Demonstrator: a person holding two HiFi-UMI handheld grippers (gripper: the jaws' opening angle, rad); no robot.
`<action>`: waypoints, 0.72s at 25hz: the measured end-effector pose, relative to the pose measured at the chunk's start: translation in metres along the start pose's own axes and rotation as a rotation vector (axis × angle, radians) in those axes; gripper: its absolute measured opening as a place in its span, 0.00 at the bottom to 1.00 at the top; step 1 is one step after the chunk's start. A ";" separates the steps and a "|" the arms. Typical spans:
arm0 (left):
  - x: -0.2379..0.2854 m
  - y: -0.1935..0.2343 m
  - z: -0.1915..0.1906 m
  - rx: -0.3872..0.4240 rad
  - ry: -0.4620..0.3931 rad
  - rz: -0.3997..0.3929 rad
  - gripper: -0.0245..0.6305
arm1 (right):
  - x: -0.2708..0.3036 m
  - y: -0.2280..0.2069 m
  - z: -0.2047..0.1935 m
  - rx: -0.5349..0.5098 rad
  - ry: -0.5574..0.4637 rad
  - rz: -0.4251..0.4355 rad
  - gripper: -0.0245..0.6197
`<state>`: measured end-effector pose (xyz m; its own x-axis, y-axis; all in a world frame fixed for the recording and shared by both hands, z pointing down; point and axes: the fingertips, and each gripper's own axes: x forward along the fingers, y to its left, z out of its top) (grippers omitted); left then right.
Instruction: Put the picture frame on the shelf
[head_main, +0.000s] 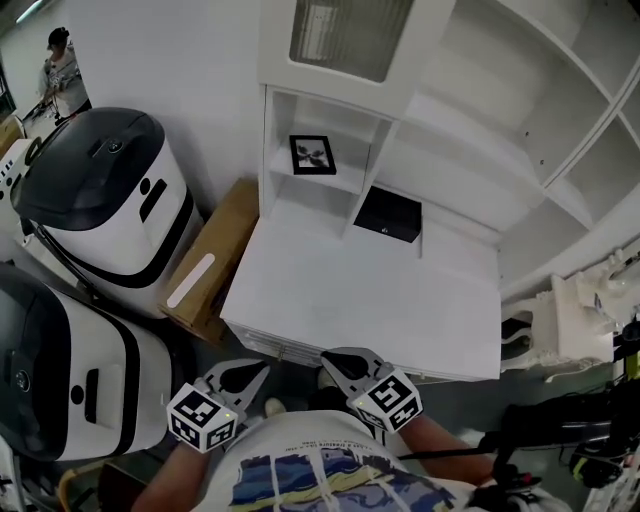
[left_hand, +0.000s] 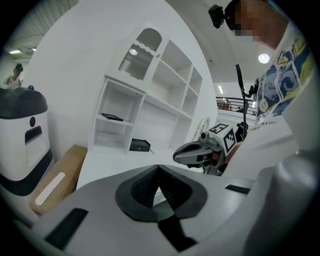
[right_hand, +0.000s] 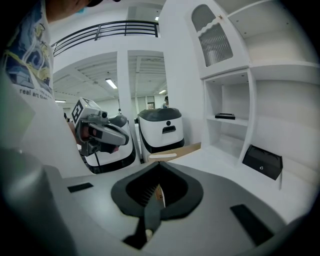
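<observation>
The picture frame (head_main: 313, 154), black-edged with a dark print, lies on the small shelf (head_main: 345, 182) of the white cabinet; it also appears as a thin dark slab in the left gripper view (left_hand: 112, 117) and in the right gripper view (right_hand: 225, 116). My left gripper (head_main: 258, 369) and right gripper (head_main: 330, 357) hover close to my body, below the desk's front edge and far from the frame. The left gripper (left_hand: 159, 167) is shut with nothing in it. The right gripper (right_hand: 159, 165) also has its tips together and holds nothing.
A black box (head_main: 388, 214) leans at the back of the white desk top (head_main: 370, 300). A flat cardboard box (head_main: 212, 262) stands between the desk and two white-and-black machines (head_main: 105, 205). A white chair (head_main: 570, 320) is at the right. A person (head_main: 62, 72) stands far off.
</observation>
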<state>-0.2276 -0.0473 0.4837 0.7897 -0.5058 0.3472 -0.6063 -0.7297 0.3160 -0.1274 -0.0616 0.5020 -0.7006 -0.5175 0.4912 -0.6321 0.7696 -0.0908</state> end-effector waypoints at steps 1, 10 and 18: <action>-0.002 0.001 -0.001 -0.003 -0.001 0.001 0.06 | 0.001 0.001 0.000 -0.002 0.000 0.001 0.08; -0.011 0.004 -0.009 -0.016 -0.004 0.013 0.06 | 0.008 0.010 0.003 -0.013 -0.001 0.012 0.08; -0.021 0.007 -0.014 -0.028 -0.006 0.032 0.06 | 0.013 0.020 0.006 -0.025 0.006 0.032 0.08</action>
<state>-0.2494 -0.0358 0.4907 0.7706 -0.5315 0.3517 -0.6334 -0.7000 0.3298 -0.1514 -0.0555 0.5015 -0.7183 -0.4904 0.4934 -0.6008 0.7949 -0.0846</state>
